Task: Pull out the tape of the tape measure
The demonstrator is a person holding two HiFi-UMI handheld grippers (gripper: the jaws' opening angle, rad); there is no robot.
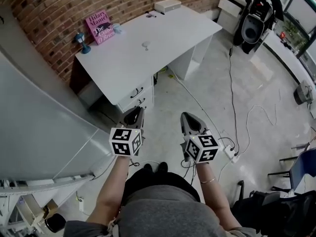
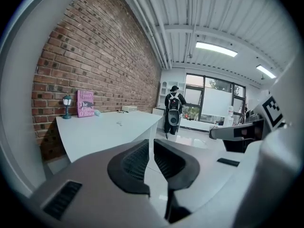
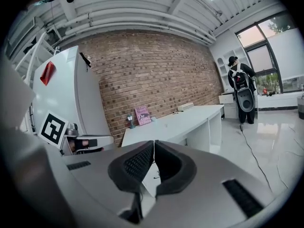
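Note:
A small pale round object (image 1: 146, 45), too small to tell for certain as the tape measure, lies near the middle of the white desk (image 1: 163, 33); it also shows in the left gripper view (image 2: 119, 123) and the right gripper view (image 3: 165, 125). I stand well short of the desk. My left gripper (image 1: 134, 113) (image 2: 151, 141) is shut with nothing between its jaws. My right gripper (image 1: 188, 117) (image 3: 154, 142) is likewise shut and empty. Both are held side by side at waist height, pointing toward the desk.
On the desk's back edge stand a pink book (image 1: 100, 27), a small blue lamp (image 1: 83, 42) and a white box (image 1: 168, 5). A large grey panel (image 1: 39, 122) runs along my left. Cables (image 1: 232, 107) and a power strip (image 1: 231, 153) lie on the floor at right.

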